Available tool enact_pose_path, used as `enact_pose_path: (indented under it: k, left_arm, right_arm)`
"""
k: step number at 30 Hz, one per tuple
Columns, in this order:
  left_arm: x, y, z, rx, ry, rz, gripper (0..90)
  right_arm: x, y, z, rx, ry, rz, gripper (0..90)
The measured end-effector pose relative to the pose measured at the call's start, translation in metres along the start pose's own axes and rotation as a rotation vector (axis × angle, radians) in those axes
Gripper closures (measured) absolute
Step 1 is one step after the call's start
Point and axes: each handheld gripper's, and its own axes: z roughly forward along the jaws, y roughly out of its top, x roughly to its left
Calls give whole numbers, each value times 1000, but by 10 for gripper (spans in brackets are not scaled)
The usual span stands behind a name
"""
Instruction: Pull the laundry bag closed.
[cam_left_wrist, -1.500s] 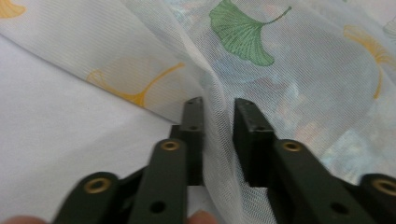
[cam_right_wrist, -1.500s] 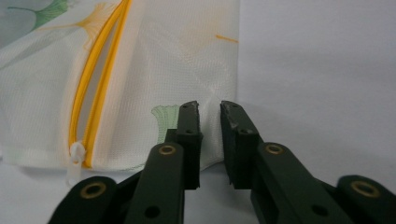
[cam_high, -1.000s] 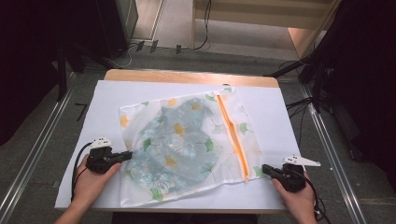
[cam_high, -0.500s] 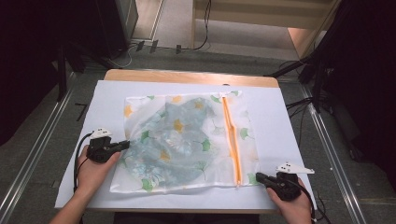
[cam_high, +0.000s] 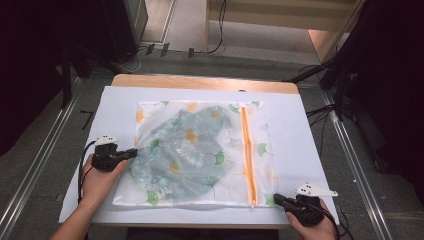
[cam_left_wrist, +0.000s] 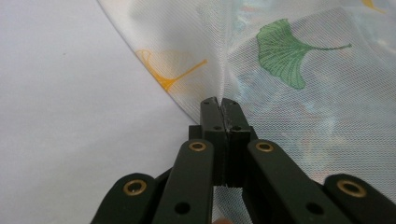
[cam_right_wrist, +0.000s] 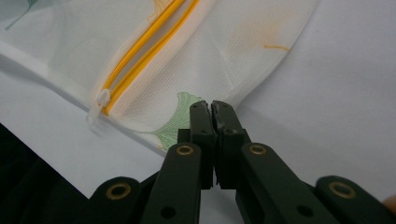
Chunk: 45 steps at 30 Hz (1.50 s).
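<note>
Dark floor with metal rails and trailing cables surrounds your desk (cam_high: 320, 150), which is covered by a white sheet with a strip of wood showing along its far edge. From the high view, the mesh laundry bag (cam_high: 200, 150) lies flat across the middle of the desk, printed with green and yellow ginkgo leaves, a bluish garment (cam_high: 185, 155) visible inside it. Its orange zipper (cam_high: 248, 155) runs from the far edge toward the near edge, right of centre. Your left gripper (cam_high: 131, 153) sits at the bag's left edge; your right gripper (cam_high: 276, 199) is at the bag's near right corner, close to the desk's near edge.

Your left gripper view shows the jaws clenched on a raised fold of the mesh at the bag's edge, beside a green leaf (cam_left_wrist: 292, 53) and a yellow one (cam_left_wrist: 170, 70).

Your right gripper view shows the jaws pressed together on the corner of the bag, just beside the white zipper pull (cam_right_wrist: 100, 100) at the end of the orange zipper.

No brand, label or writing can be read anywhere
</note>
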Motion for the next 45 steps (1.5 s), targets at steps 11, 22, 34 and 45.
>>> enact_pose_path:
  k: [11, 22, 34, 45]
  left_arm:
    - [2, -7, -6, -13, 13, -8, 900]
    - [-4, -10, -31, -169, 72, -25, 551]
    - [-53, -8, -36, -154, -55, 66, 821]
    - [-134, -14, 5, -32, -254, 191, 897]
  right_arm:
    - [2, 1, -2, 18, 18, -26, 900]
    - [-9, 1, -16, -129, -11, 33, 673]
    - [1, 9, -12, -207, 28, 0, 797]
    - [31, 17, 14, -98, 104, -95, 900]
